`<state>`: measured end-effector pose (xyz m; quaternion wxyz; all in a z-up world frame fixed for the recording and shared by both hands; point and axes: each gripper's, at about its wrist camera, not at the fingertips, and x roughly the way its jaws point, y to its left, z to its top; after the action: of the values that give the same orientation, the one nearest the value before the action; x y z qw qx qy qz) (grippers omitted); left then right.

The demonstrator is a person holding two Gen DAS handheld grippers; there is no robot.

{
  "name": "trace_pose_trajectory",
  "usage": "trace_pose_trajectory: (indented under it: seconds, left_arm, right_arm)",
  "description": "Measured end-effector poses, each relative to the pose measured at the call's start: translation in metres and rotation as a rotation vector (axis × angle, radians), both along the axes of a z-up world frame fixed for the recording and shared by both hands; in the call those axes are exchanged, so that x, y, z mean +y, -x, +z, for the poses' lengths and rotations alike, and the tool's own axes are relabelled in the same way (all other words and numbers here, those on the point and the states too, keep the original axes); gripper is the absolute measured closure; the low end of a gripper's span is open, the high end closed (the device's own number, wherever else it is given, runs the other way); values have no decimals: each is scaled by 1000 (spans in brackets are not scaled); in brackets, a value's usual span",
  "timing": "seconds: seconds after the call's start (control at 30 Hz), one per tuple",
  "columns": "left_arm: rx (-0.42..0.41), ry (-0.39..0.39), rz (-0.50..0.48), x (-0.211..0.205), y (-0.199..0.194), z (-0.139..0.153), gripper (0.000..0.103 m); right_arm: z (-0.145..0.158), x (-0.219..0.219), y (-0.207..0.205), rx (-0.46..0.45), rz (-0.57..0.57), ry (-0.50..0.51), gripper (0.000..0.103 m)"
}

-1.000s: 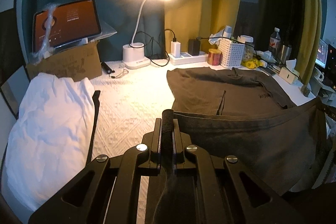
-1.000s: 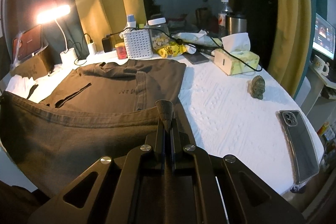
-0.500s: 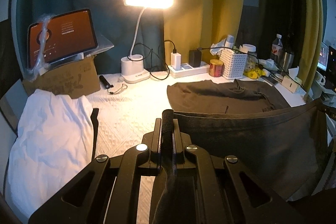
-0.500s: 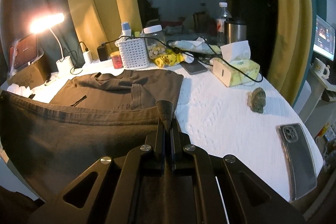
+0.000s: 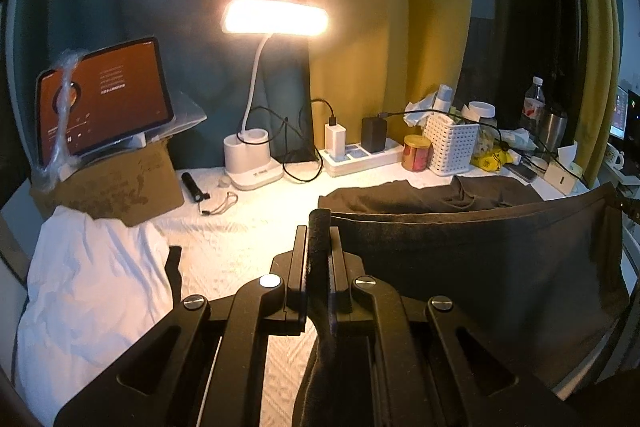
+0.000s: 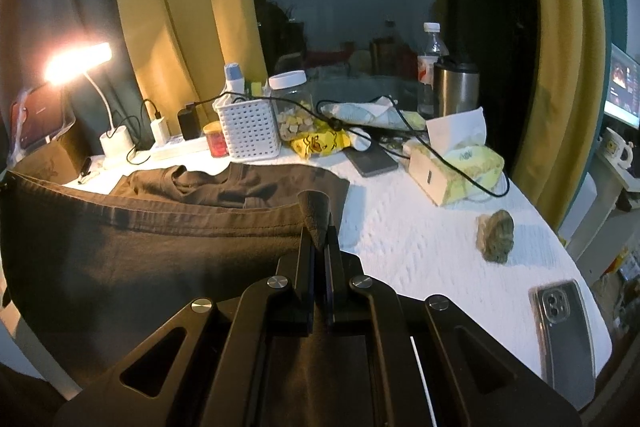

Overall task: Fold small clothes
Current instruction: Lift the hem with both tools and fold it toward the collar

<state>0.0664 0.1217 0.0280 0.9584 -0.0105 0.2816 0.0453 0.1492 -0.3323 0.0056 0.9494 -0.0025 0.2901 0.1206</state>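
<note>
Both claws clenched on the hem of a dark brown T-shirt (image 5: 480, 267), one corner each: left claw (image 5: 319, 227) pinching a bunched corner, right claw (image 6: 316, 223) pinching the other. Hem stretched taut and raised between them, lower half of the shirt hanging as a curtain, collar end (image 6: 192, 183) lying flat on the white-covered worktop (image 6: 420, 239).

Seen only from the left wrist: crumpled white garment (image 5: 92, 299) at the near left edge, tablet (image 5: 104, 99) propped on a cardboard box (image 5: 116, 187), small black flashlight (image 5: 191, 187) beside the lit desk lamp (image 5: 276, 17).

Seen only from the right wrist: phone in a clear case (image 6: 564, 331) near the right edge, small stone-like figurine (image 6: 496, 235), tissue box (image 6: 456, 167), steel tumbler (image 6: 456, 87).

Shared by both: white perforated basket (image 6: 248, 131), power strip (image 5: 360, 155).
</note>
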Motion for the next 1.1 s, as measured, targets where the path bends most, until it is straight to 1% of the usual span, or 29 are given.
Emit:
trace_pose_trajectory:
  seconds: [0.43,0.9,1.1]
  left_arm:
    - [-9,-2,-16,11,-41,-1,97]
    - [-33,-13,-25,19,-83,5,97]
    - [-38,-34,-28,20,-101,7,97]
  right_arm:
    - [16,15,-35,-31,-2,20,98]
    - [22,24,-77,-50,3,33,98]
    - [22,24,-98,-59,5,33,98]
